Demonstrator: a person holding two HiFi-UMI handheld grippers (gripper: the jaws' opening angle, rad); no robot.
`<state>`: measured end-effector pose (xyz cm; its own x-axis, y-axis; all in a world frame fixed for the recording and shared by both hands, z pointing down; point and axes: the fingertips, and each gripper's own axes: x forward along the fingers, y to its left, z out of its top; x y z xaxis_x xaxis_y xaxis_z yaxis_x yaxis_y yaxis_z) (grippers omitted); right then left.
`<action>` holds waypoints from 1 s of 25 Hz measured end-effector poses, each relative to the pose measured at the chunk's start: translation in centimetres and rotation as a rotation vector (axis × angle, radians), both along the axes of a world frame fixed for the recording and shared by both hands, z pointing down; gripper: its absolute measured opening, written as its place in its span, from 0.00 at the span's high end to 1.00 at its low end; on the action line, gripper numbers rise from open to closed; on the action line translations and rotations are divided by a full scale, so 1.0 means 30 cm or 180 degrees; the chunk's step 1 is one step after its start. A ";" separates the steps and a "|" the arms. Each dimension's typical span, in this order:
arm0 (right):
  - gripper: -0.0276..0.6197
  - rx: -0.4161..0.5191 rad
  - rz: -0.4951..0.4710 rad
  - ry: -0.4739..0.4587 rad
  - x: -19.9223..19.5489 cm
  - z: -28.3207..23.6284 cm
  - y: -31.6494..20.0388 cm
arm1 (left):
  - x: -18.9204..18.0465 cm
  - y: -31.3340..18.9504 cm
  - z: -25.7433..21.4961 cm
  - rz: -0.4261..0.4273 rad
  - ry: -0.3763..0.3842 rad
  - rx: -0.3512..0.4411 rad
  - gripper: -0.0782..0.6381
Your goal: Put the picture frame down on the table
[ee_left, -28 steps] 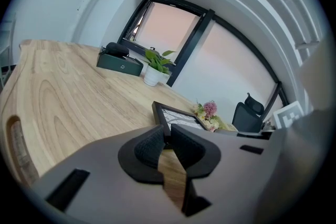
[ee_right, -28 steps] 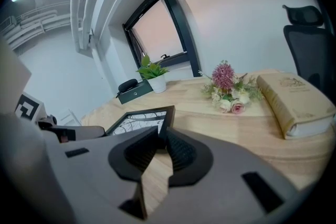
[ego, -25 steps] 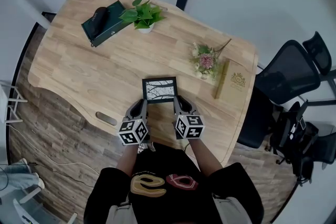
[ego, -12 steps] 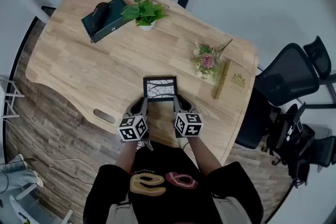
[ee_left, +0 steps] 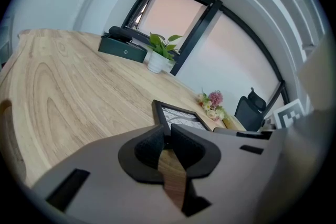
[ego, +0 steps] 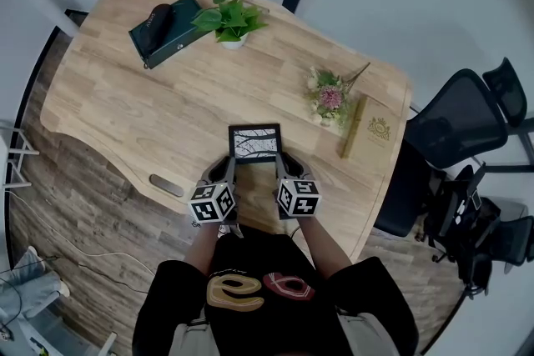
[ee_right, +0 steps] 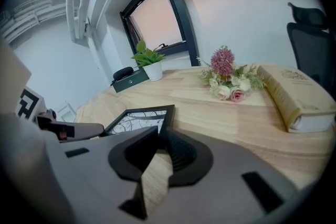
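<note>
The black picture frame (ego: 254,142) with a white branch print sits low over the wooden table (ego: 125,104), near its front edge, lying almost flat. I cannot tell whether it touches the wood. My left gripper (ego: 228,167) is shut on the frame's near left corner and my right gripper (ego: 282,165) is shut on its near right corner. In the left gripper view the frame (ee_left: 181,117) runs out of the left gripper (ee_left: 167,136). In the right gripper view the frame (ee_right: 142,118) comes out of the right gripper (ee_right: 160,139).
A dark green box (ego: 163,31) and a potted plant (ego: 229,21) stand at the table's far side. A small flower bouquet (ego: 328,96) and a tan book (ego: 367,127) lie right of the frame. A black office chair (ego: 455,125) stands beyond the right edge.
The frame has tipped slightly flatter and come a little toward me over the table. Both grippers keep their hold on its near corners.
</note>
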<state>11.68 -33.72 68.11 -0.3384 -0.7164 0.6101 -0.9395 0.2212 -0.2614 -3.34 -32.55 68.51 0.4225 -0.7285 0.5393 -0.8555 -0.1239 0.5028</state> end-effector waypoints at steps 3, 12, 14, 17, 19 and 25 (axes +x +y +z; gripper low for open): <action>0.86 -0.0023 -0.0006 0.0012 0.002 0.008 -0.001 | 0.003 -0.003 0.001 0.0027 -0.0009 -0.0022 0.81; 0.86 -0.0144 -0.0058 0.0065 0.002 0.034 0.006 | 0.006 0.003 0.025 0.0055 -0.0077 -0.0203 0.81; 0.86 -0.0177 -0.0076 0.0097 0.000 0.040 0.015 | 0.004 0.015 0.041 0.0058 -0.0152 -0.0335 0.82; 0.86 -0.0216 -0.0099 0.0128 -0.001 0.050 0.026 | 0.004 0.030 0.059 0.0037 -0.0261 -0.0479 0.82; 0.86 -0.0231 -0.0101 0.0128 0.004 0.052 0.028 | 0.009 0.031 0.059 0.0061 -0.0292 -0.0487 0.82; 0.86 -0.0260 -0.0095 0.0164 0.004 0.054 0.030 | 0.012 0.026 0.060 0.0128 -0.0407 -0.0530 0.82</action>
<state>11.81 -32.80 69.74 -0.3257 -0.6536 0.6832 -0.9455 0.2294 -0.2313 -2.97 -31.77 70.30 0.3700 -0.6088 0.7018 -0.9096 -0.0837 0.4069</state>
